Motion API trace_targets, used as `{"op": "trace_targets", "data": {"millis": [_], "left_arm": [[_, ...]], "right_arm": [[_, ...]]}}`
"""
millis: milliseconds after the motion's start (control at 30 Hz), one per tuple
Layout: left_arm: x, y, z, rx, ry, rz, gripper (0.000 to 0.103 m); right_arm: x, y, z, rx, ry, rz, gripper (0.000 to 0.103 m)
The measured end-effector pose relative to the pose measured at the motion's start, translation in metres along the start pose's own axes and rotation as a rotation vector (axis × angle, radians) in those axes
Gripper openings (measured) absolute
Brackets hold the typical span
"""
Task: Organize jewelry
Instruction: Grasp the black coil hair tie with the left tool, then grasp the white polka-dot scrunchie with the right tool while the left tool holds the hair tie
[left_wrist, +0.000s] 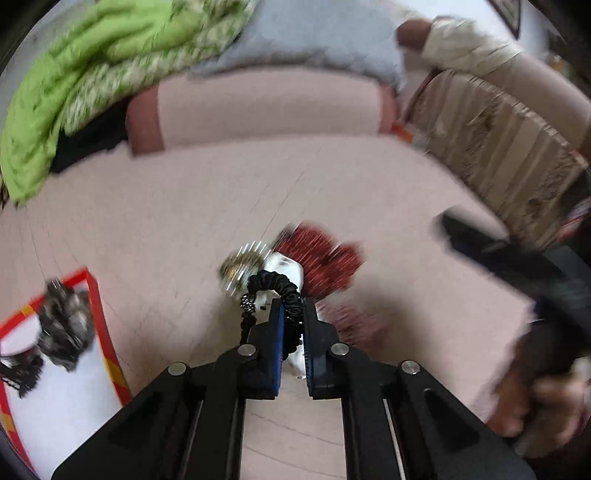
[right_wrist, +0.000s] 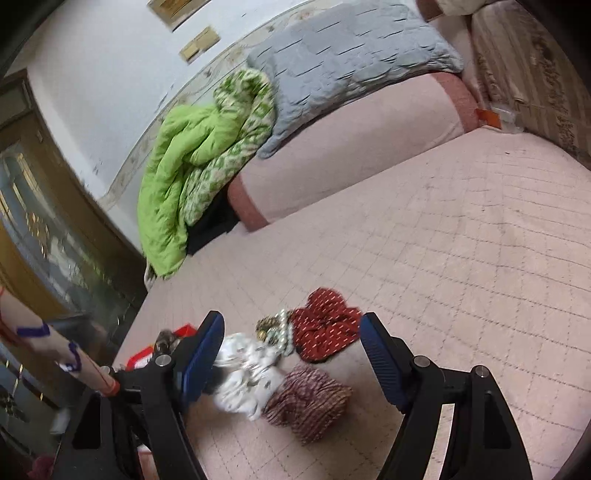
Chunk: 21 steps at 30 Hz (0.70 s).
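The pink quilted bed (right_wrist: 461, 229) lay wide and bare toward its far edge. A red-rimmed box (left_wrist: 96, 295) sat at my left. My right gripper (right_wrist: 291, 354) stood wide; my left gripper (left_wrist: 293, 314) pinched a black scrunchie (left_wrist: 275, 282) above the pile.

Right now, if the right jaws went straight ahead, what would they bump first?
Probably the red gold-flecked fabric pouch lying on the pink quilted bed, directly between the open jaws; depth is uncertain.

Green quilt (right_wrist: 184, 147), grey quilted pillow (right_wrist: 351, 48), pink bolster (right_wrist: 351, 136), pink mattress (right_wrist: 461, 229)
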<state>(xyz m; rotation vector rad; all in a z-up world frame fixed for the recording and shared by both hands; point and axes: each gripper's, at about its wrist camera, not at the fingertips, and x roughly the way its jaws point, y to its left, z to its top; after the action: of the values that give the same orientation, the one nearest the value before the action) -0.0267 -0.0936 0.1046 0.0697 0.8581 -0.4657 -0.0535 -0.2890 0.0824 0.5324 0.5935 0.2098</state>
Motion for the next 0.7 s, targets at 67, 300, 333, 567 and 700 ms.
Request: {"op": "trace_targets", "data": {"millis": [67, 300, 333, 567, 700], "left_arm": [[-0.033, -0.018, 0.014, 0.008, -0.048, -0.044, 0.009], [-0.133, -0.107, 0.056, 0.127, -0.149, -0.196, 0.009], [-0.145, -0.118, 0.061, 0.141, -0.154, -0.221, 0.009], [-0.206, -0.175, 0.071, 0.231, -0.198, -0.33, 0.009], [-0.187, -0.142, 0.055, 0.162, -0.16, -0.287, 0.009]], "right_arm": [[-0.005, -0.006, 0.004, 0.017, -0.014, -0.004, 0.08], [-0.023, -0.017, 0.014, 0.001, -0.06, -0.064, 0.08], [-0.026, -0.018, 0.015, -0.006, -0.07, -0.069, 0.08], [-0.039, -0.029, 0.02, 0.004, -0.111, -0.09, 0.08], [-0.031, -0.026, 0.016, 0.008, -0.073, -0.073, 0.08]]}}
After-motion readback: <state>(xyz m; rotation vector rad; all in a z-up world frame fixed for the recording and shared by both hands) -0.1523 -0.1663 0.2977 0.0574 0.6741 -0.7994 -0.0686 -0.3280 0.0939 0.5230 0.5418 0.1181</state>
